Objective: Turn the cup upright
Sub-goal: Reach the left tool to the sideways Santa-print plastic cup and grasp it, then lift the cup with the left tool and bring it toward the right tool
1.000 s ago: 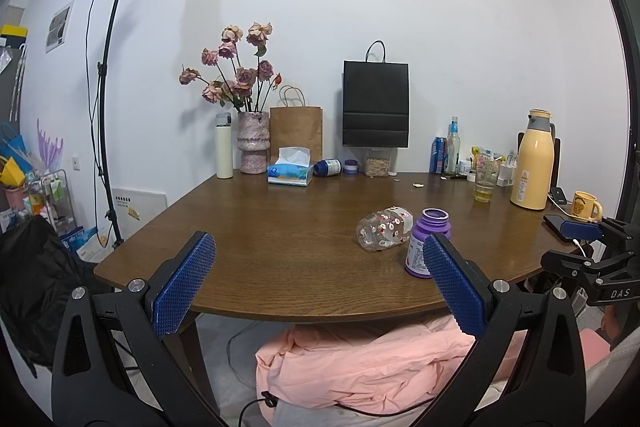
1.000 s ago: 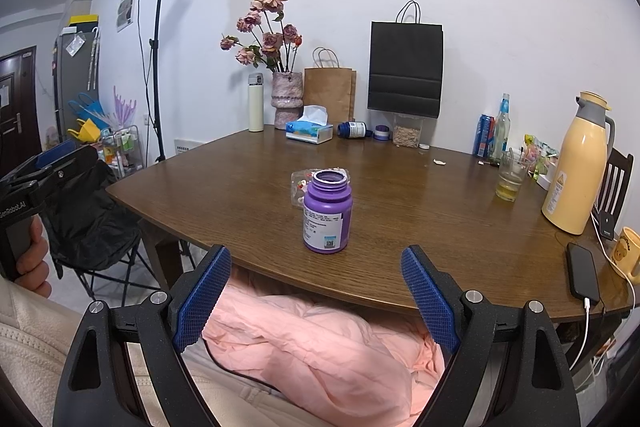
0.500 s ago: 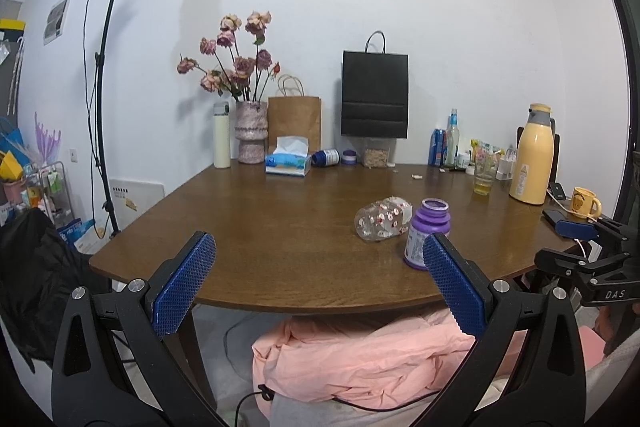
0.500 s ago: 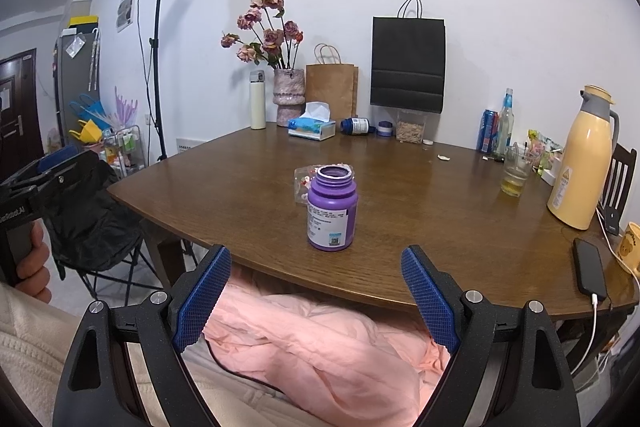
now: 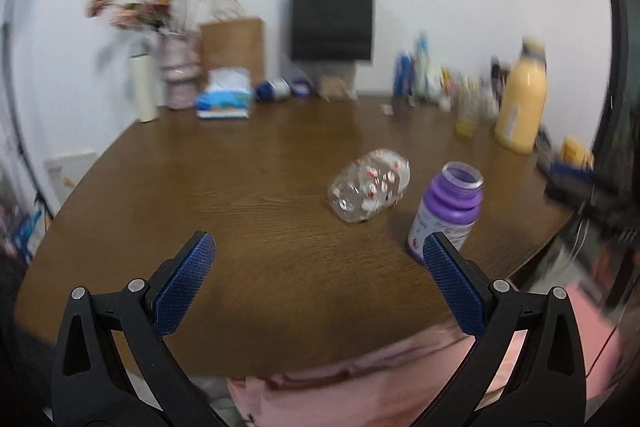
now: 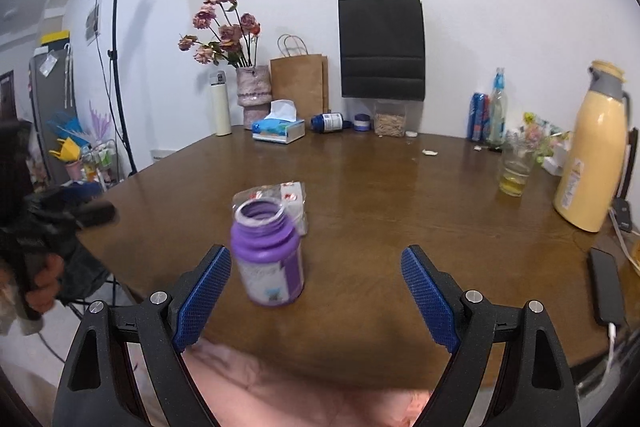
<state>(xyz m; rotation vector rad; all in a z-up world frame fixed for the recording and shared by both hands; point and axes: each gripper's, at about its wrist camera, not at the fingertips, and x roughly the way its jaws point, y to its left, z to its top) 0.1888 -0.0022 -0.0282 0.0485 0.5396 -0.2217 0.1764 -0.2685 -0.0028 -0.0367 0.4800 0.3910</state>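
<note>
A clear glass cup [image 5: 370, 185] with red and white flower prints lies on its side on the brown wooden table [image 5: 240, 187]. In the right wrist view it [image 6: 292, 197] is mostly hidden behind an open purple bottle [image 6: 268, 255]. That bottle [image 5: 446, 211] stands upright just right of the cup. My left gripper [image 5: 318, 263] is open and empty, over the table's near edge, short of the cup. My right gripper [image 6: 316, 279] is open and empty, with the purple bottle close to its left finger.
At the back of the table stand a vase of flowers [image 6: 252, 95], a tissue box [image 6: 278, 129], a brown bag [image 6: 298, 85] and a black bag [image 6: 382, 47]. At right are a yellow thermos [image 6: 592, 155], a glass of yellow liquid [image 6: 514, 171] and a phone [image 6: 608, 285]. Pink cloth [image 5: 360, 387] lies below the table edge.
Both grippers have moved forward and up over the table's near edge, closer to the cup and bottle. The left view is blurred by motion. Both stay open.
</note>
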